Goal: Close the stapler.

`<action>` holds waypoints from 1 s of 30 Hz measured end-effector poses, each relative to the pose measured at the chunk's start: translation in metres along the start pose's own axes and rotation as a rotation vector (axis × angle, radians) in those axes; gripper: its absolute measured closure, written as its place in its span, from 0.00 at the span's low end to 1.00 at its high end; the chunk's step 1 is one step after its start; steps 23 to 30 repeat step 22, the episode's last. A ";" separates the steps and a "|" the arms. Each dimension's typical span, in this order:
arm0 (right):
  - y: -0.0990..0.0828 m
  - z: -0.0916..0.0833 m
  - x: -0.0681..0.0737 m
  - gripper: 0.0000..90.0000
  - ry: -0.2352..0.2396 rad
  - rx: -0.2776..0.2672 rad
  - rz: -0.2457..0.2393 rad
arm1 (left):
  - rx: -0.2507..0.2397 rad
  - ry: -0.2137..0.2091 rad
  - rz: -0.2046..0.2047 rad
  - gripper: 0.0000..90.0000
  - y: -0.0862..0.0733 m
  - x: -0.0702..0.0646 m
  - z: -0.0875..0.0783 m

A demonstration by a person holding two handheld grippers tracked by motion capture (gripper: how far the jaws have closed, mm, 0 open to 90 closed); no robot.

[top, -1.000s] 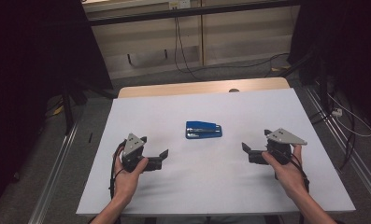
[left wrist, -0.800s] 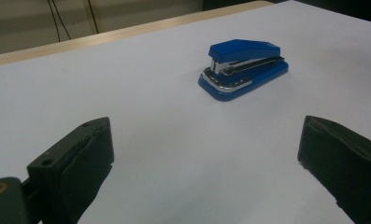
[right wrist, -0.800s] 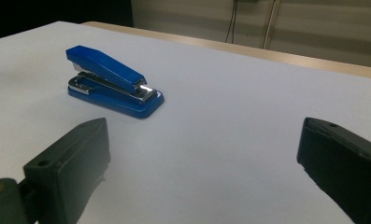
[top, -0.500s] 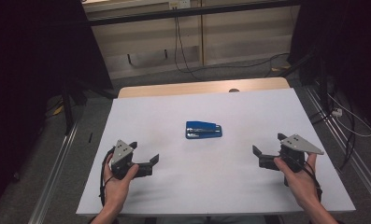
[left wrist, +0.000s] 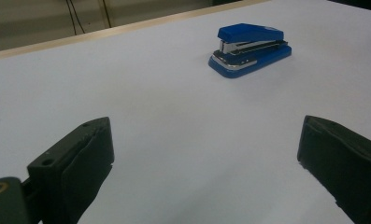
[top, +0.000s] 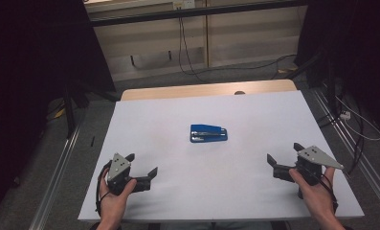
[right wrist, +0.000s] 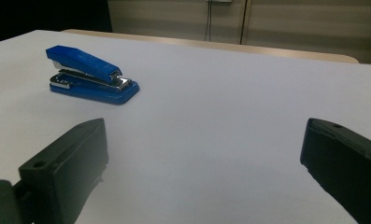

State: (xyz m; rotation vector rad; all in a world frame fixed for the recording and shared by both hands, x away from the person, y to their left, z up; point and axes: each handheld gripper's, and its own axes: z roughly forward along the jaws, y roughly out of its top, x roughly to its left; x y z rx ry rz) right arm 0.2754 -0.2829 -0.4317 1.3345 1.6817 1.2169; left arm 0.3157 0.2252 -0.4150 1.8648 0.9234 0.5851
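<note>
Blue stapler (top: 208,133) mid-table, well apart from both gaping claws

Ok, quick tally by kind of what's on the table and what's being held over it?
Staplers: 1, the blue stapler
Grippers: 2, the left gripper and the right gripper, both open
Total: 3
</note>
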 end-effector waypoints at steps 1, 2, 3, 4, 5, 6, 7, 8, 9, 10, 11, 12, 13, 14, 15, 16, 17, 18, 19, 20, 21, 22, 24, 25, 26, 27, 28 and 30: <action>-0.001 -0.002 0.000 0.01 0.000 0.004 -0.004 | 0.000 0.001 -0.003 0.05 -0.001 0.000 -0.001; -0.002 -0.005 0.000 0.01 -0.001 0.005 -0.005 | 0.002 -0.009 -0.004 0.04 -0.003 0.001 -0.002; -0.004 -0.007 -0.001 0.01 -0.003 0.006 -0.002 | 0.003 -0.012 -0.013 0.04 -0.004 0.001 -0.003; -0.006 -0.009 -0.002 0.01 -0.006 0.006 0.001 | 0.002 -0.015 -0.024 0.04 -0.005 0.002 -0.004; -0.008 -0.010 -0.003 0.01 -0.016 -0.002 0.006 | -0.002 -0.022 -0.036 0.04 -0.006 0.003 -0.006; -0.009 -0.011 -0.004 0.01 -0.025 -0.010 0.008 | -0.009 -0.021 -0.040 0.04 -0.007 0.003 -0.007; -0.009 -0.012 -0.005 0.01 -0.027 -0.016 0.010 | -0.017 -0.009 -0.045 0.04 -0.008 0.002 -0.008; -0.010 -0.013 -0.007 0.01 -0.030 -0.021 0.016 | -0.012 -0.008 -0.031 0.04 -0.009 0.003 -0.010; -0.011 -0.013 -0.007 0.01 -0.032 -0.025 0.020 | -0.009 -0.010 -0.029 0.04 -0.009 0.003 -0.011; -0.012 -0.014 -0.008 0.01 -0.031 -0.024 0.019 | -0.018 -0.013 -0.039 0.04 -0.009 0.003 -0.011; -0.012 -0.014 -0.008 0.01 -0.029 -0.024 0.026 | -0.024 -0.008 -0.041 0.04 -0.009 0.004 -0.013; -0.012 -0.013 -0.007 0.01 -0.029 -0.027 0.026 | -0.026 0.000 -0.035 0.04 -0.009 0.004 -0.013; -0.012 -0.013 -0.007 0.01 -0.027 -0.028 0.021 | -0.022 0.005 -0.029 0.04 -0.010 0.005 -0.012; -0.012 -0.012 -0.007 0.01 -0.027 -0.028 0.013 | -0.024 0.007 -0.044 0.04 -0.010 0.005 -0.011; -0.012 -0.011 -0.006 0.01 -0.023 -0.024 0.015 | -0.025 0.000 -0.049 0.04 -0.010 0.006 -0.011; -0.012 -0.010 -0.006 0.01 -0.024 -0.021 0.013 | -0.028 -0.002 -0.054 0.04 -0.010 0.007 -0.011; -0.012 -0.010 -0.006 0.01 -0.025 -0.022 0.010 | -0.028 -0.001 -0.055 0.04 -0.010 0.007 -0.011; -0.012 -0.009 -0.006 0.01 -0.022 -0.024 0.018 | -0.028 -0.001 -0.055 0.04 -0.010 0.007 -0.011; -0.012 -0.009 -0.006 0.01 -0.021 -0.025 0.022 | -0.026 -0.003 -0.056 0.04 -0.010 0.007 -0.011; -0.012 -0.009 -0.007 0.01 -0.023 -0.024 0.020 | -0.025 -0.004 -0.057 0.04 -0.010 0.008 -0.010; -0.012 -0.008 -0.007 0.01 -0.022 -0.021 0.020 | -0.019 -0.004 -0.056 0.04 -0.010 0.007 -0.010; -0.012 -0.008 -0.008 0.01 -0.019 -0.019 0.021 | -0.021 -0.002 -0.062 0.04 -0.011 0.006 -0.009; -0.012 -0.008 -0.008 0.01 -0.019 -0.019 0.021 | -0.021 -0.002 -0.062 0.04 -0.011 0.006 -0.009; -0.012 -0.008 -0.008 0.01 -0.019 -0.019 0.021 | -0.021 -0.002 -0.062 0.04 -0.011 0.006 -0.009; -0.012 -0.008 -0.008 0.01 -0.019 -0.019 0.021 | -0.021 -0.002 -0.062 0.04 -0.011 0.006 -0.009; -0.012 -0.008 -0.008 0.01 -0.019 -0.019 0.021 | -0.021 -0.002 -0.062 0.04 -0.011 0.006 -0.009; -0.012 -0.008 -0.008 0.01 -0.019 -0.019 0.021 | -0.021 -0.002 -0.062 0.04 -0.011 0.006 -0.009; -0.012 -0.008 -0.008 0.01 -0.019 -0.019 0.021 | -0.021 -0.002 -0.062 0.04 -0.011 0.006 -0.009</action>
